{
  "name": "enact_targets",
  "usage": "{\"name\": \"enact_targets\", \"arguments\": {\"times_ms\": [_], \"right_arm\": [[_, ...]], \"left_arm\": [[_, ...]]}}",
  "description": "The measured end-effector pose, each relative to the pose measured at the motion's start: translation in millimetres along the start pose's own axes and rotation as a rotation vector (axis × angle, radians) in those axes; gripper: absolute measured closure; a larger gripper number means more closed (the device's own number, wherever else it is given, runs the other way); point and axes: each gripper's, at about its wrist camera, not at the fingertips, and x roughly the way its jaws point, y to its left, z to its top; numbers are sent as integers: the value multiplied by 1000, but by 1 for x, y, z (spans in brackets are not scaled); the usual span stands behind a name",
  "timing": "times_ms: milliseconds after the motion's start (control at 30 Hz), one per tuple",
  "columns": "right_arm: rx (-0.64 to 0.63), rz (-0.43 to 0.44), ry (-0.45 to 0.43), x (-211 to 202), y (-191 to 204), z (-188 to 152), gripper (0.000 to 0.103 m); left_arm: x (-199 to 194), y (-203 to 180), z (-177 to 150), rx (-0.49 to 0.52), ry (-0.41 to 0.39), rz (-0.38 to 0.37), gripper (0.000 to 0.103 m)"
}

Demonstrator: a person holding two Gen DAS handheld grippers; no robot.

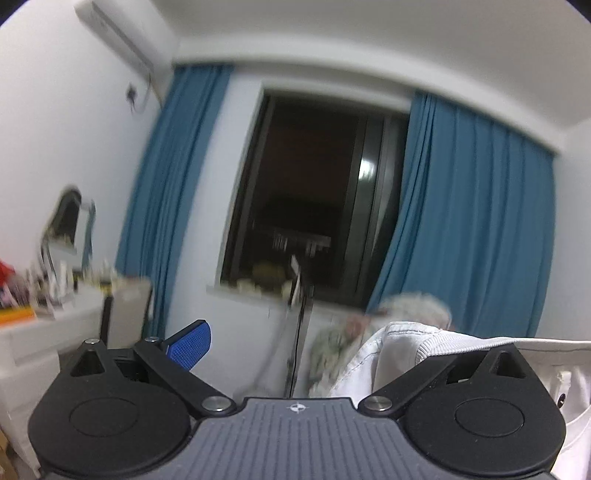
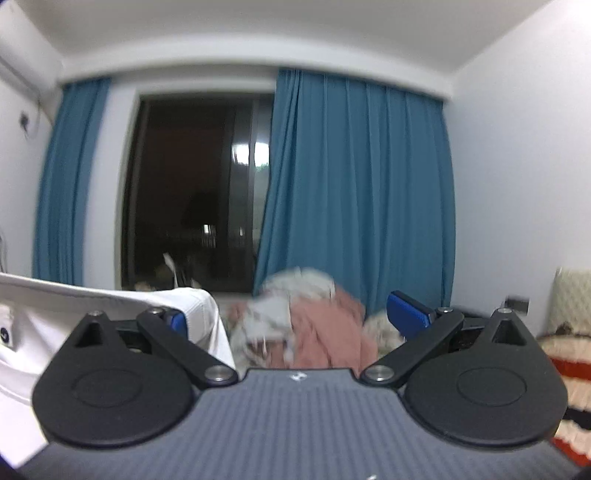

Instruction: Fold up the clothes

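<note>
Left gripper: your left gripper (image 1: 317,343) points at the window wall with its jaws spread wide. Its blue ribbed left pad (image 1: 192,347) stands free in the air. The other finger is hidden behind the white cloth, so you cannot tell whether it grips anything.

Right gripper: your right gripper (image 2: 291,321) also stands wide. Its blue right pad (image 2: 408,314) is bare. The left pad shows only as a blue sliver right against the white cloth.

Garment: the white cotton garment with stitched seams (image 1: 388,354) hangs stretched between your two grippers. It fills the right edge of the left wrist view and the left edge of the right wrist view (image 2: 110,302). A small dark round mark sits on it low at the side.

Pile beyond: a blurred heap of clothes, pink and pale grey-white (image 2: 303,317), lies ahead of both grippers, below the curtain. What it rests on is not visible.

Room: blue pleated curtains (image 2: 354,184) frame a dark window (image 1: 314,192). A white wall air conditioner (image 1: 118,33) hangs high at the left.

Left side: a white table with small cluttered items (image 1: 44,314) and an arched mirror (image 1: 68,218) stand by the wall.

Right side: a cream, red and black striped woolly textile (image 2: 569,369) sits at the edge.
</note>
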Motion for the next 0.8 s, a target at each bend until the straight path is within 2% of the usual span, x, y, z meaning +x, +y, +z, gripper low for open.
{"name": "enact_targets", "arguments": {"times_ms": [167, 233, 333, 467, 533, 567, 633, 667, 800], "right_arm": [[-5, -37, 148, 146, 21, -103, 0], [-16, -43, 202, 199, 31, -153, 0], [-41, -35, 291, 269, 48, -236, 0], [-85, -7, 416, 354, 69, -343, 1], [-112, 35, 512, 378, 75, -389, 1], [-122, 59, 566, 386, 76, -405, 1], [-145, 125, 671, 401, 78, -429, 1], [-158, 162, 715, 406, 78, -434, 1], [-144, 252, 839, 413, 79, -416, 1]], "left_arm": [[180, -2, -89, 19, 145, 32, 1], [246, 1, -137, 49, 197, 46, 1], [344, 17, -217, 62, 339, 51, 1], [450, 53, -326, 100, 586, 54, 2], [481, 61, -371, 168, 698, 12, 2], [490, 65, -385, 204, 720, -17, 0], [494, 69, -392, 267, 696, -66, 0], [497, 70, -393, 296, 701, -87, 0], [506, 66, -377, 357, 840, -140, 0]]}}
